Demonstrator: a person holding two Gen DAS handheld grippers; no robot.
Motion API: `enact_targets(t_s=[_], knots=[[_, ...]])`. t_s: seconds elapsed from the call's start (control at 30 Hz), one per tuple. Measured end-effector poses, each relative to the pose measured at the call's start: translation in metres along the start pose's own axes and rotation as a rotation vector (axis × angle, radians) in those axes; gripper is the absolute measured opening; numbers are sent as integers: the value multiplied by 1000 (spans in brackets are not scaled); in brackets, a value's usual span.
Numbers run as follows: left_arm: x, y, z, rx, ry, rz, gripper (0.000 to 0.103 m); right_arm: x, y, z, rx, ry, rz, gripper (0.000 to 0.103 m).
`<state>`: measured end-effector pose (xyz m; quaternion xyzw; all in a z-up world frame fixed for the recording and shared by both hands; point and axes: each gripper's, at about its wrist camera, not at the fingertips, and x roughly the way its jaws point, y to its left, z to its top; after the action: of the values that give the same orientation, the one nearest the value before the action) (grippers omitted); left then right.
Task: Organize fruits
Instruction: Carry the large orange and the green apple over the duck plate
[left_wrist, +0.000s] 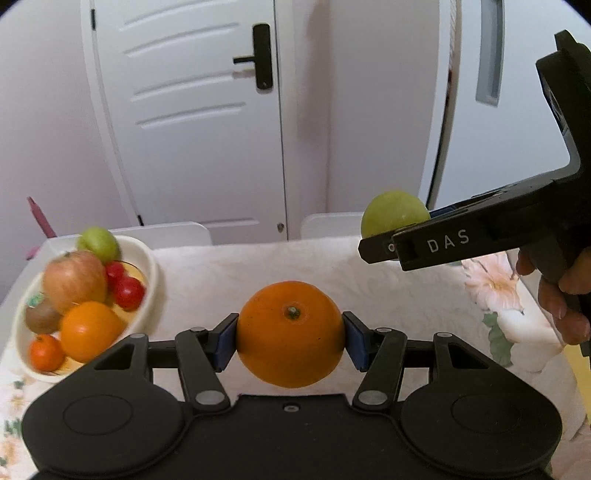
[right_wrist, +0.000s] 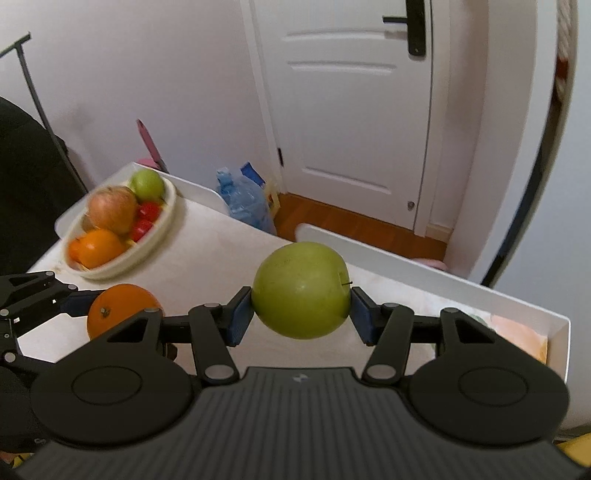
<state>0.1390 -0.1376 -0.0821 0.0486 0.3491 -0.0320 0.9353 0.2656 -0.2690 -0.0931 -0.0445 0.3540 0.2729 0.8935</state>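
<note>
- held an orange (left_wrist: 290, 334) in the left gripper (left_wrist: 290, 341), blue pads (left_wrist: 224, 343) pressed on its two sides, clear above the tablecloth (left_wrist: 229, 273).
- stem end of the orange turned up toward the camera; roundish, no clear long axis.
- gripped a green apple (right_wrist: 301, 290) in the right gripper (right_wrist: 301, 317), pads on its flanks, raised over the white tray (right_wrist: 480, 291).
- apple stem (right_wrist: 347, 283) pointed sideways to the right, core axis roughly level, along the line between the pads.
- sat far left on the table: white bowl (left_wrist: 153, 266) with an apple, oranges, tomatoes, a kiwi, another green apple.
</note>
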Motion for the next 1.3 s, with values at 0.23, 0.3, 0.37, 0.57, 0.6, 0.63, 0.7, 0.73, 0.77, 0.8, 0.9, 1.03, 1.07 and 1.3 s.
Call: enact_targets(t_s=[0.23, 0.3, 0.37, 0.57, 0.6, 0.63, 0.7, 0.73, 0.77, 0.8, 0.9, 1.03, 1.07, 1.3], knots=[[-32, 36, 11, -41, -39, 13, 63, -18, 40, 20, -14, -18, 14, 71], [-40, 50, 15, -47, -49, 26, 63, -23, 54, 26, -17, -26, 18, 71], [-49, 64, 18, -50, -59, 38, 63, -26, 67, 31, -17, -30, 22, 71], [-63, 105, 26, -50, -73, 57, 63, -24, 105, 49, -14, -43, 25, 71], [-65, 113, 27, -50, -74, 58, 63, -22, 111, 51, -10, -45, 27, 71], [-65, 122, 28, -51, -75, 58, 63, -20, 117, 53, -6, -45, 26, 71], [-67, 138, 29, -54, -75, 58, 63, -17, 129, 56, 2, -46, 23, 71], [-67, 145, 29, -55, -74, 57, 63, -14, 135, 58, 7, -45, 20, 71], [-66, 152, 31, -53, -72, 56, 63, -12, 140, 59, 11, -44, 18, 71], [-65, 160, 33, -51, -70, 54, 63, -10, 146, 61, 15, -42, 16, 71], [-61, 182, 35, -47, -67, 47, 63, -1, 161, 64, 29, -37, 5, 71], [-52, 211, 38, -41, -62, 36, 63, 12, 176, 68, 49, -25, -12, 71], [-50, 217, 38, -40, -60, 32, 63, 16, 179, 69, 54, -22, -18, 71], [-20, 255, 44, -23, -35, -4, 63, 42, 190, 72, 113, 3, -54, 71]])
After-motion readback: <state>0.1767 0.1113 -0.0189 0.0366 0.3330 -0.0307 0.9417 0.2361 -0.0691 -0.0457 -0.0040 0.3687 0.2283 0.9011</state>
